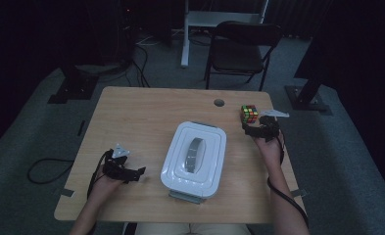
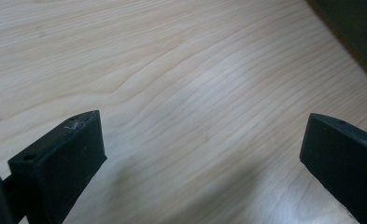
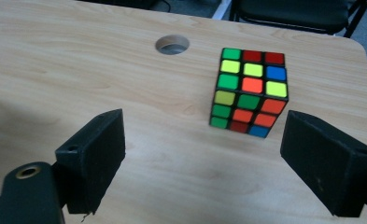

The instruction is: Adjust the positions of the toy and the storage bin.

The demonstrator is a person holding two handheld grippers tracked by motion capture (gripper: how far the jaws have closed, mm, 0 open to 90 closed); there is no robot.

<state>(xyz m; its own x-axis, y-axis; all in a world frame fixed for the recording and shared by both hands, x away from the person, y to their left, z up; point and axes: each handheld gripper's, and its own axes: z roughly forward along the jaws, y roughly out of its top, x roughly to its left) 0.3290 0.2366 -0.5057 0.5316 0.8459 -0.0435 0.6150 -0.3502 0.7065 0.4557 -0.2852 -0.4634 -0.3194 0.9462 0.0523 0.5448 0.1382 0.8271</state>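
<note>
While I work at a light wooden table [image 1: 141, 117] in a dim room, with a black folding chair [image 1: 241, 46] beyond its far edge and grey carpet around it, a white lidded box [image 1: 195, 156] sits mid-table. My right gripper [image 3: 202, 140] has its jaws spread wide and empty; the Rubik's cube [image 3: 249, 91] stands on the wood just ahead at about one o'clock, not touched, near a round cable hole [image 3: 172, 45]. My left gripper [image 2: 202, 140] rests open over bare wood at the table's eight o'clock.
</note>
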